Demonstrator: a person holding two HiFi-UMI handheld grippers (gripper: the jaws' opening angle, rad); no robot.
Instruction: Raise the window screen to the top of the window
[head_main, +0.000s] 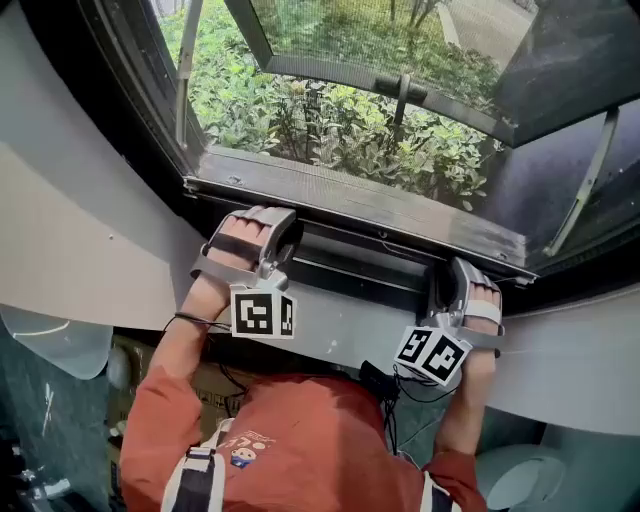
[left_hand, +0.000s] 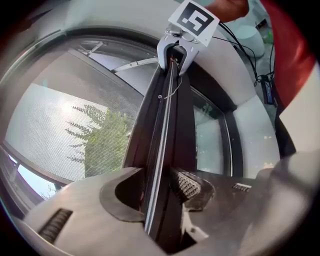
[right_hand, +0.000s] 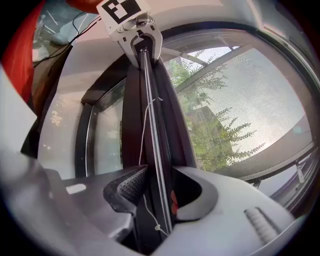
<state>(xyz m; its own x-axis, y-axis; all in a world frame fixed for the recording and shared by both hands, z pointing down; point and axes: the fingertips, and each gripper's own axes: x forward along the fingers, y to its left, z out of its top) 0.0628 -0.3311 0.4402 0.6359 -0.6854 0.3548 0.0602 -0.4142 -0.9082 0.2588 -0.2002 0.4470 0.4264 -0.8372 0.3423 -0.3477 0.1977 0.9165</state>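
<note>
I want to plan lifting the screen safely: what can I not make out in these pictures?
Window frame top: head view, cut off by the upper edge.
Screen bar far end: left gripper view, covered by the right tool.
White cord upper end: right gripper view, too thin to trace.

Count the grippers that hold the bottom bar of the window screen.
2. The left gripper clamps the bottom bar near its left end in the head view, the right gripper near its right end.
</note>
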